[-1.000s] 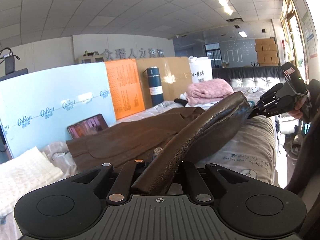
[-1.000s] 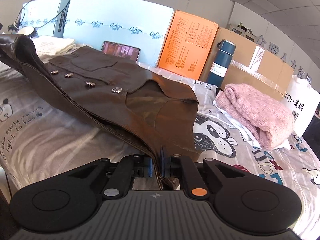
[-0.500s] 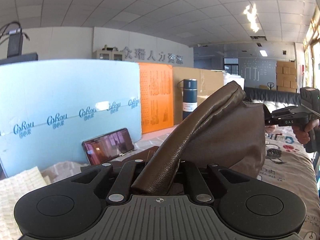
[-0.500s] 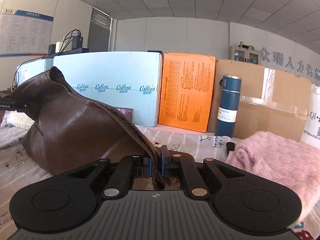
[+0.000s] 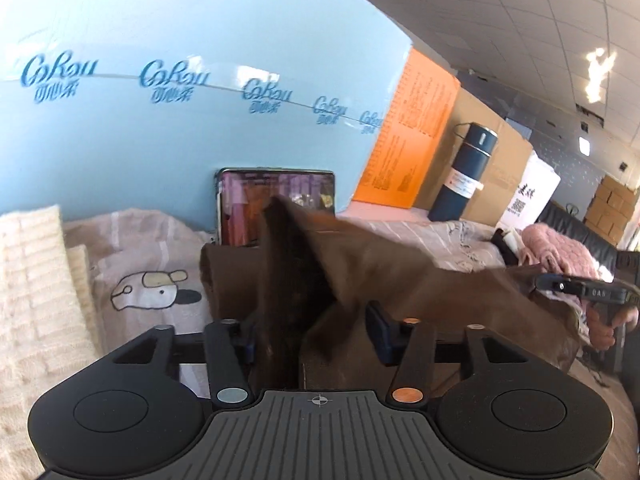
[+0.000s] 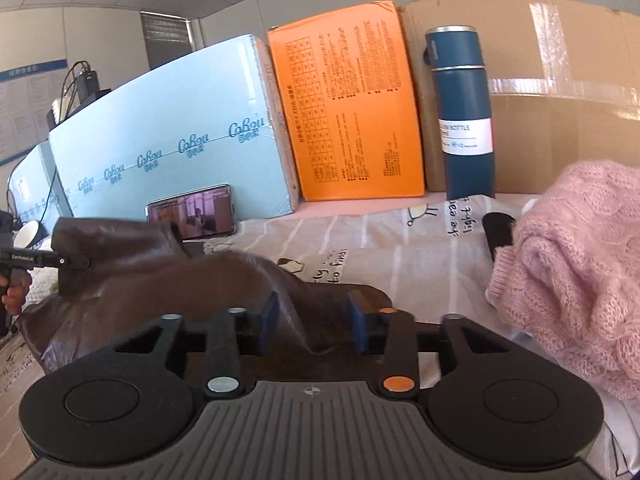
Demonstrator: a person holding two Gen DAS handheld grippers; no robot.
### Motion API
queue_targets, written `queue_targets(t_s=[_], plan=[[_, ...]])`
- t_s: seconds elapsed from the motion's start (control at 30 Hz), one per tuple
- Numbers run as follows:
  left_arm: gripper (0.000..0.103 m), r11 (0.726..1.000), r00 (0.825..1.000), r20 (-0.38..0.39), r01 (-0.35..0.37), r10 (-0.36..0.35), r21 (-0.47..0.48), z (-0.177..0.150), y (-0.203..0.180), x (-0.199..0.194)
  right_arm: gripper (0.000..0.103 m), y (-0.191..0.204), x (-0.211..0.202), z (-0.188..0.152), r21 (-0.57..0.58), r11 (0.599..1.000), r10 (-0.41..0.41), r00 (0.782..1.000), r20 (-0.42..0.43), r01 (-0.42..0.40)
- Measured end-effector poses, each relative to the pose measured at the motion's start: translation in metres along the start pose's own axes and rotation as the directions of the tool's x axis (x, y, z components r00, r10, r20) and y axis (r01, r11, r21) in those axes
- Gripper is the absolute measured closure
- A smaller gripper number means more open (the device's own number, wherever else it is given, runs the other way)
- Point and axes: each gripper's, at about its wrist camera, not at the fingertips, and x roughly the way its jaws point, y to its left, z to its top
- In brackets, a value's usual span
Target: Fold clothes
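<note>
Behind brown jacket (image 6: 168, 280), phone (image 6: 192, 216), blue bottle (image 6: 464, 120), pink sweater (image 6: 568, 272) beside.

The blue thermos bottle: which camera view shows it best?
The right wrist view: the blue thermos bottle stands near, upright and sharp, its label visible. In the left wrist view it is smaller, tilted by the fisheye, far right.

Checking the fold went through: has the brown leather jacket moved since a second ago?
Yes. The brown leather jacket was carried toward the blue box and now lies folded just before the phone, both grippers open.
</note>
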Motion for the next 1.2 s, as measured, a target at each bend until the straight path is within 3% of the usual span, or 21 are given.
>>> queue_targets(t_s=[0.03, 0.07, 0.23, 0.4, 0.43, 0.47, 0.5, 0.53, 0.6, 0.73, 0.87, 0.9, 0.97, 1.03, 1.13, 1.2], plan=[[0.043, 0.999, 1.0, 0.0, 0.018, -0.018, -0.043, -0.003, 0.009, 0.002, 0.04, -0.004, 0.0, -0.001, 0.019, 1.0, -0.01, 1.0, 0.006, 0.01], [0.043, 0.997, 1.0, -0.007, 0.029, -0.03, -0.066, -0.002, 0.014, 0.005, 0.038, -0.008, 0.0, -0.002, 0.042, 0.999, -0.009, 1.0, 0.011, 0.008], [0.017, 0.992, 0.997, 0.013, 0.08, -0.08, -0.094, -0.002, 0.017, -0.007, 0.037, -0.011, 0.002, -0.006, 0.085, 0.996, -0.025, 1.0, -0.001, 0.025], [0.014, 0.997, 0.997, 0.046, 0.061, -0.059, -0.045, -0.005, 0.004, -0.017, 0.044, -0.011, 0.004, -0.007, 0.101, 0.993, -0.064, 0.998, -0.01, 0.065], [0.021, 0.999, 0.998, 0.061, 0.033, -0.032, -0.023, -0.006, -0.002, -0.018, 0.056, -0.011, 0.003, -0.007, 0.102, 0.992, -0.068, 0.998, -0.006, 0.068], [0.033, 1.0, 0.997, 0.076, 0.006, -0.006, -0.002, -0.006, -0.007, -0.019, 0.06, -0.012, 0.002, -0.007, 0.103, 0.992, -0.073, 0.997, -0.001, 0.073], [0.074, 0.999, 0.997, 0.071, -0.039, 0.036, 0.038, -0.007, -0.015, -0.018, 0.067, -0.012, 0.001, -0.008, 0.102, 0.991, -0.092, 0.996, 0.008, 0.091], [0.096, 0.995, 0.995, 0.066, -0.078, 0.073, 0.065, -0.008, -0.02, -0.016, 0.074, -0.011, 0.0, -0.008, 0.101, 0.99, -0.103, 0.995, 0.017, 0.101], [0.095, 0.987, 0.991, 0.062, -0.128, 0.122, 0.102, -0.011, -0.028, -0.013, 0.078, -0.011, -0.003, -0.008, 0.1, 0.988, -0.12, 0.992, 0.039, 0.116], [0.096, 0.982, 0.981, 0.074, -0.183, 0.179, 0.048, -0.007, -0.019, -0.016, 0.078, -0.011, -0.003, -0.008, 0.1, 0.986, -0.14, 0.989, 0.039, 0.136], [0.094, 0.983, 0.982, 0.043, -0.185, 0.184, 0.012, -0.009, -0.012, -0.011, 0.075, -0.012, -0.001, -0.008, 0.104, 0.983, -0.152, 0.988, 0.031, 0.148], [0.092, 0.984, 0.983, 0.047, -0.18, 0.179, 0.006, -0.009, -0.012, -0.012, 0.07, -0.012, -0.001, -0.008, 0.105, 0.983, -0.155, 0.987, 0.03, 0.151], [0.078, 0.986, 0.985, 0.051, -0.164, 0.164, -0.011, -0.008, -0.013, -0.013, 0.066, -0.012, -0.001, -0.009, 0.105, 0.982, -0.16, 0.987, 0.028, 0.156], [0.044, 0.984, 0.983, 0.039, -0.177, 0.178, -0.036, -0.008, -0.015, -0.014, 0.06, -0.011, -0.001, -0.009, 0.106, 0.981, -0.165, 0.986, 0.026, 0.162], [0.025, 0.983, 0.983, 0.041, -0.18, 0.182, -0.049, -0.01, -0.022, -0.023, 0.048, -0.011, -0.001, -0.009, 0.107, 0.98, -0.173, 0.985, 0.023, 0.17], [0.019, 0.977, 0.977, 0.044, -0.208, 0.21, -0.047, -0.013, -0.029, -0.031, 0.042, -0.011, -0.001, -0.009, 0.107, 0.979, -0.178, 0.984, 0.021, 0.175]])
